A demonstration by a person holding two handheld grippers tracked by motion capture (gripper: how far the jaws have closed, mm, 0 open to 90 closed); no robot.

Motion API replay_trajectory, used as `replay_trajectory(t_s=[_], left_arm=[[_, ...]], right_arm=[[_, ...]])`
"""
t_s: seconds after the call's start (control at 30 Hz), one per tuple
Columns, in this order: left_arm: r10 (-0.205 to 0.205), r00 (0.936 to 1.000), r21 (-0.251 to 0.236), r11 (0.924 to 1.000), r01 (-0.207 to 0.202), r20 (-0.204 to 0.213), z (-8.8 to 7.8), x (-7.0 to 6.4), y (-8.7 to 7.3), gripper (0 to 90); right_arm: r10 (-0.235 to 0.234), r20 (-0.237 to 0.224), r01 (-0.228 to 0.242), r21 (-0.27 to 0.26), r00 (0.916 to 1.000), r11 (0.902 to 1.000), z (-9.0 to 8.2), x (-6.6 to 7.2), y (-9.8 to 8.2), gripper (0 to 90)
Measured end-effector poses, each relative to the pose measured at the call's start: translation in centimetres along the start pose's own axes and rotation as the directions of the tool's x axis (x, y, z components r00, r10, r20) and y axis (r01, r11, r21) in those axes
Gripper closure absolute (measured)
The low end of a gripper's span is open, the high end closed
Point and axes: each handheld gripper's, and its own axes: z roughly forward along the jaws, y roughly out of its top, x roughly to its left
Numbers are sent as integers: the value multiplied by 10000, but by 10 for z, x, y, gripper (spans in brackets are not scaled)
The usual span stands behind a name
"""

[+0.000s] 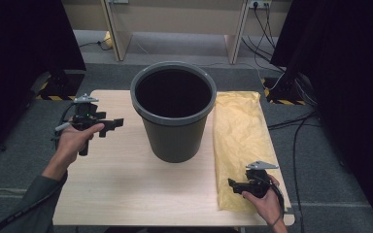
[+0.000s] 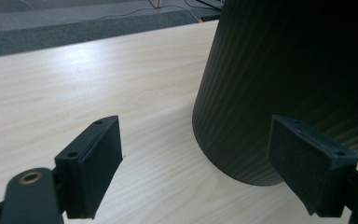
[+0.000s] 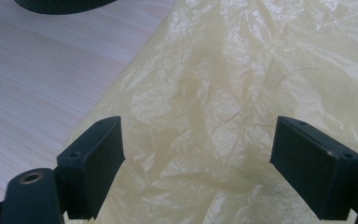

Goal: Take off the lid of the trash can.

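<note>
The left gripper (image 1: 110,125) hangs over the wooden table (image 1: 126,184), held in the person's left hand (image 1: 73,141), its jaws pointing toward the dark grey waste bin (image 1: 174,114). In the left gripper view its two black jaws stand wide apart with nothing between them but bare tabletop and the lower curve of the bin's ribbed wall (image 2: 284,84). The bin stands ahead of this gripper and a little toward its right jaw, near but not touching; the pads (image 2: 98,168) grip nothing.

The right gripper (image 1: 235,185) sits low at the near edge of the table, in the person's right hand (image 1: 267,204), directly above the yellow plastic bag (image 1: 238,141) that lies flat and crinkled just beside the bin. In the right gripper view its jaws are also spread wide, and the wrinkled yellow film (image 3: 223,93) lies between and ahead of them. Whether the pads touch the film cannot be told; they have not closed on it. To the left jaw's side the bag ends and light wood (image 3: 37,84) shows, with the foot of the bin (image 3: 65,5) farther ahead on that side.

The bin stands upright between the two grippers, its mouth open and dark inside.
</note>
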Motion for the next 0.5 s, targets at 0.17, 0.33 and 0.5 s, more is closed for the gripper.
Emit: replay_trajectory(t_s=[0.17,0.33,0.5], left_arm=[[140,9999,146,9998,-140,31,-7,0,20,173],[458,9988,511,9976,-467,177,-11,-4,37,173],[504,9982,469,9976,-518,312,-18,-6,55,173]], right_arm=[[9,-14,-9,5,10000,10000,1,-1,0,173],[48,-11,-48,44,10000,10000,1,-1,-1,174],[85,-24,-85,36,10000,10000,1,-2,-1,174]])
